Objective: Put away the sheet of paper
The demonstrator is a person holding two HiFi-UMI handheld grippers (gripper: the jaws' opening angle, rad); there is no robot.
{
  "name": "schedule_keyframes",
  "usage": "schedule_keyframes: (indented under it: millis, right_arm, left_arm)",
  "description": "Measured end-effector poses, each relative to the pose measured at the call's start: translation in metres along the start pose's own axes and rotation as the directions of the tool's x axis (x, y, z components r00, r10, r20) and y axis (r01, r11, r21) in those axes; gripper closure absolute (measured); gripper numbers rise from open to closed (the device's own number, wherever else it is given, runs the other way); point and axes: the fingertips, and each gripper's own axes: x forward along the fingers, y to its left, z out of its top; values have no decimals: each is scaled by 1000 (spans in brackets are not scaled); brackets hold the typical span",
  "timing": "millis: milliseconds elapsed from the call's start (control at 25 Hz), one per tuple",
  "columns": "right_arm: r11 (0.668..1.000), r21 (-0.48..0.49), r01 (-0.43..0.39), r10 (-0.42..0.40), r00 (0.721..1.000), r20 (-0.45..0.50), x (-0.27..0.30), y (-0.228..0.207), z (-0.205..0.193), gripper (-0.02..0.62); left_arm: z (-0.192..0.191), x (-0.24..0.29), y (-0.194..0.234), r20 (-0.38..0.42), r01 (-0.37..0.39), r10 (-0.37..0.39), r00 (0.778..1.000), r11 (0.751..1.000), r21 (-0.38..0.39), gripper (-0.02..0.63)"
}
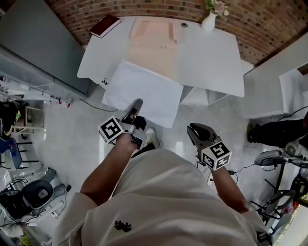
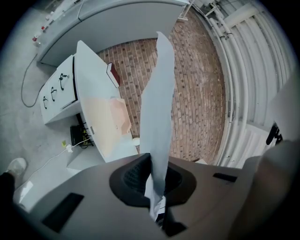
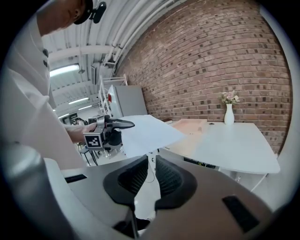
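left gripper point(image 1: 136, 104) is clamped on the near edge of a white rectangular sheet of paper point(image 1: 144, 91), held level in the air by the near left corner of the white desk point(image 1: 211, 62). right gripper point(image 1: 194, 129) is empty, its jaws a slit apart. a red brick wall point(image 1: 144, 7) stands behind the desk, pale grey floor point(image 1: 72, 139) below.

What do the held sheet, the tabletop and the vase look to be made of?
Sheet: thin white paper, matte; it curves where the left claw pinches its edge.
Table: smooth white board, probably laminate, with a faint sheen.
Vase: white and glossy-looking, likely ceramic, though too small to be sure.
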Motion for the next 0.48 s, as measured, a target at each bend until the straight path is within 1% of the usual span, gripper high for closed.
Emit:
schedule_keyframes:
  millis: [80, 160, 280, 360, 480]
  right_arm:
    - [1000, 5, 9, -9, 1000, -5, 21, -3, 12, 522]
    - [1000, 8, 21, -21, 1000, -7, 41, -8, 22, 523]
    - [998, 36, 45, -46, 999, 3, 66, -24, 35, 525]
    - [998, 45, 49, -49, 999, -2, 74, -32, 40, 525]
    - [998, 34, 45, -44, 999, -26, 75, -49, 42, 525]
  left_arm:
    - [22, 13, 11, -7, -19, 19, 1000, 1000, 6, 583]
    - [42, 28, 24, -12, -27, 27, 1000, 1000, -5, 583]
    - [66, 61, 34, -30, -4, 3, 1000, 1000, -26, 583]
    - [75, 80, 42, -32, -2, 0, 999, 999, -47, 583]
    - [80, 105, 51, -15, 2, -3, 1000, 997, -76, 583]
